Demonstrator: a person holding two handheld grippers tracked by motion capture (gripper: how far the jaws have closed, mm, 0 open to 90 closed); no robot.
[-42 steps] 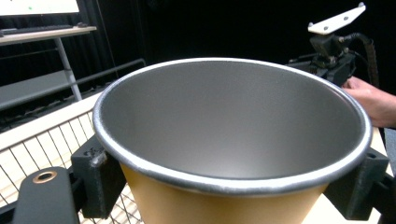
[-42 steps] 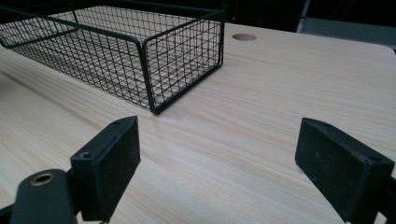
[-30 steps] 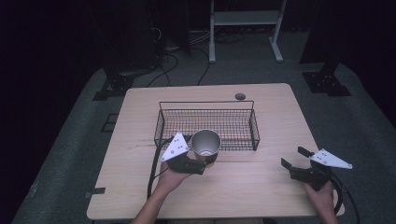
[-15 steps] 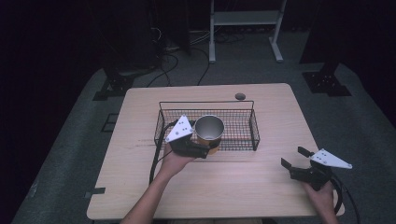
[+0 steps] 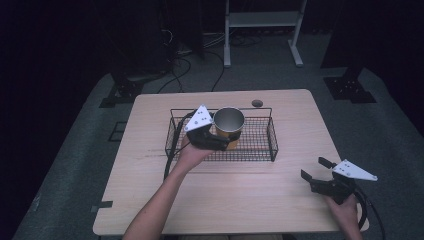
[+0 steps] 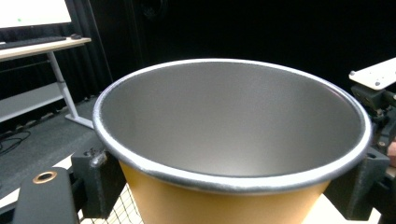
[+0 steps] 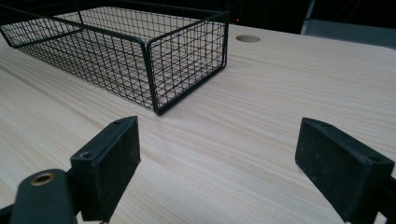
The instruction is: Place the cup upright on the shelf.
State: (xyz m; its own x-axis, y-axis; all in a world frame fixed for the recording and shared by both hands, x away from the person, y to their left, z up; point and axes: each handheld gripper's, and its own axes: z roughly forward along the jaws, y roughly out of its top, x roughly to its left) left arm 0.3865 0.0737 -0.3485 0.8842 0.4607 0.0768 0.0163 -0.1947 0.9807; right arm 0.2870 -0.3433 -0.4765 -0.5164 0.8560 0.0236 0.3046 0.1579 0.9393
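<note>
nearest, at the right edge of the worktop (image 5: 250,200): right gripper (image 5: 314,176) held low in a hand, released, jaws spread wide with bare wood between them, pointing left and far toward the basket. black pads (image 7: 109,161) wide apart in the right gripper view, the basket's (image 7: 154,56) near corner just beyond.

further in, left of centre: a bare forearm reaching from the near edge up to the basket's near wall. left gripper (image 5: 220,141) there, clenched on the cup (image 5: 229,126), grasping it by the sides, grey plate tilted up at its left. cup upright, orange outside, grey metal inside, held over the left half of the basket (image 5: 270,142), above the mesh floor; touching the mesh or not, cannot tell. in the left gripper view, cup (image 6: 229,140) close up with a black pad on each side of its wall, mesh below.

beyond the basket: round hole (image 5: 257,103) in the worktop near the far edge. past that, dark floor with cables and desk legs.
</note>
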